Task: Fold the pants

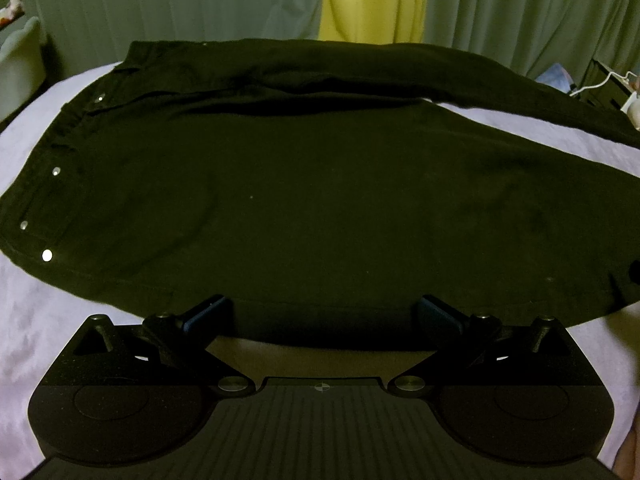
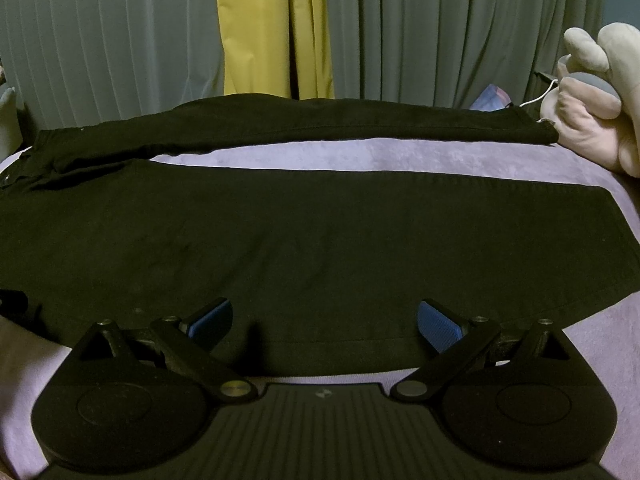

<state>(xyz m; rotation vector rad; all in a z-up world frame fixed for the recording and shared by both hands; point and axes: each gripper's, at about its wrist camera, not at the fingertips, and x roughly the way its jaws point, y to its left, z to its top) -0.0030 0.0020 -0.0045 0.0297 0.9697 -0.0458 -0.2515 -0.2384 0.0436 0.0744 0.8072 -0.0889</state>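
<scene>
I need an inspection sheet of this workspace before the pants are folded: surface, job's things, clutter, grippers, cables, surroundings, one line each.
Surface: lilac bed cover, soft and mostly smooth.
Job's things: black pants lie unfolded, legs slightly apart, waistband to the left, hems to the right.
Clutter: plush toy beside the far leg's hem; whether it touches cannot be told.
Grippers: left gripper open at the near edge of the pants; right gripper open over the near leg; neither grips cloth.
Cables: white cable at the far right, off the pants.
Surroundings: grey-green curtains with a yellow panel behind the bed.
</scene>
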